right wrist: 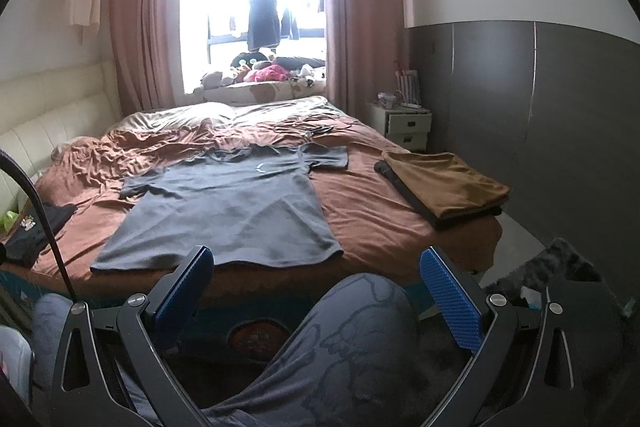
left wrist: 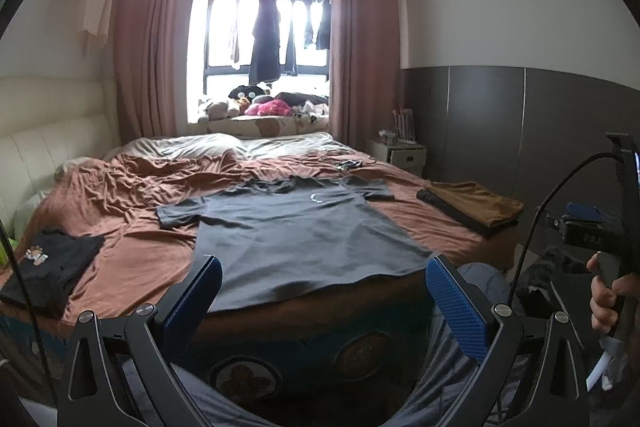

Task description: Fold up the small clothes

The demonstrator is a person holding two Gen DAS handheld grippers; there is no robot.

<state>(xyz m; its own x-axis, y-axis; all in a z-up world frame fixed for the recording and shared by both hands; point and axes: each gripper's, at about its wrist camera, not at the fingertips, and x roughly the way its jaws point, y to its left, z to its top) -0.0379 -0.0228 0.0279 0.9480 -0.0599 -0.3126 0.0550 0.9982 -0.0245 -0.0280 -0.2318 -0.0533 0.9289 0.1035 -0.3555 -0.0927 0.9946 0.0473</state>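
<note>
From the left wrist view, a grey T-shirt (left wrist: 296, 239) is seen spread flat on the brown-sheeted bed (left wrist: 140, 259), its hem at the near edge, while the left gripper (left wrist: 324, 291) is held just short of that hem, jaws wide and empty. A black garment (left wrist: 52, 267) is laid at left, a folded stack (left wrist: 472, 207) at right. From the right wrist view, the right gripper (right wrist: 316, 283) is held above a person's knee (right wrist: 360, 315), jaws wide, nothing gripped.
</note>
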